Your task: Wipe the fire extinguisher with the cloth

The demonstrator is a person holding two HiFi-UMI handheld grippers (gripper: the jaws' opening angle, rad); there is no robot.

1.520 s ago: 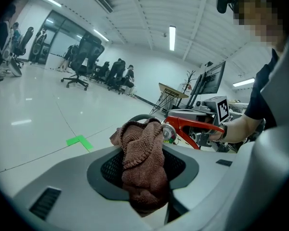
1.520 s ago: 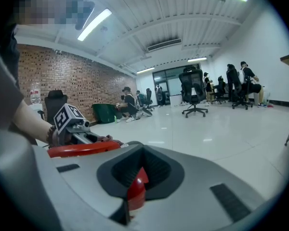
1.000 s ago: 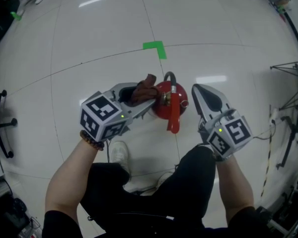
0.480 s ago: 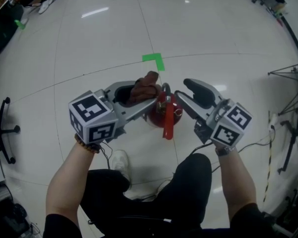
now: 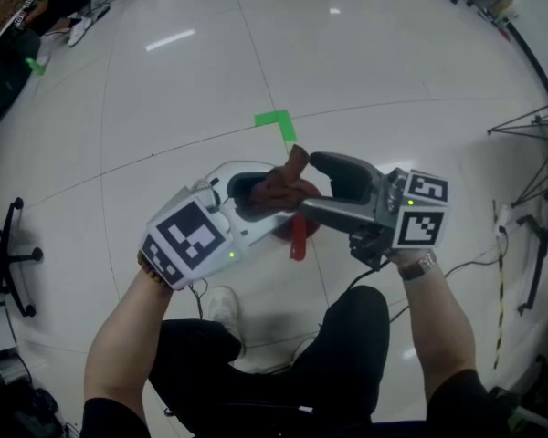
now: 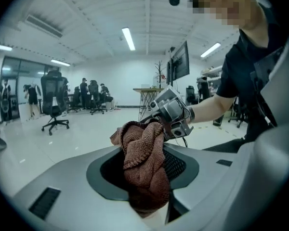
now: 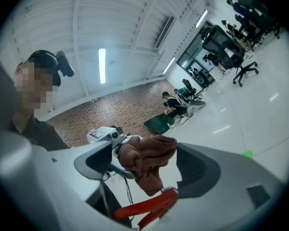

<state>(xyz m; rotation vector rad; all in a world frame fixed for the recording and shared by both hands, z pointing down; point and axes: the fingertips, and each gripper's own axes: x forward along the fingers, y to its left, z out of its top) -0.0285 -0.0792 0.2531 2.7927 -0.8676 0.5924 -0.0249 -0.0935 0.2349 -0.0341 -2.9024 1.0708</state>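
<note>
Above extinguisher (image 5: 297, 237): both grippers, tip to tip; extinguisher on floor (image 5: 164, 108), mostly hidden.
Left gripper (image 5: 272, 199): clamped on bunched cloth (image 5: 283, 182).
Right gripper (image 5: 310, 185): jaws just opening, now wide, cloth between, pads clear.
Meaning: probable hand-over or regrip; wiping paused.
Versus earlier: right gripper, then narrow beside extinguisher, now across at cloth.

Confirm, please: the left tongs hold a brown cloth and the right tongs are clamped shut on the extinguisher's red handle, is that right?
Not quite. The left tongs do hold the brown cloth, but the right tongs are open, not clamped on the red handle: the right gripper view shows their jaws, which have just been opening, wide apart with the cloth between them unpressed.
</note>
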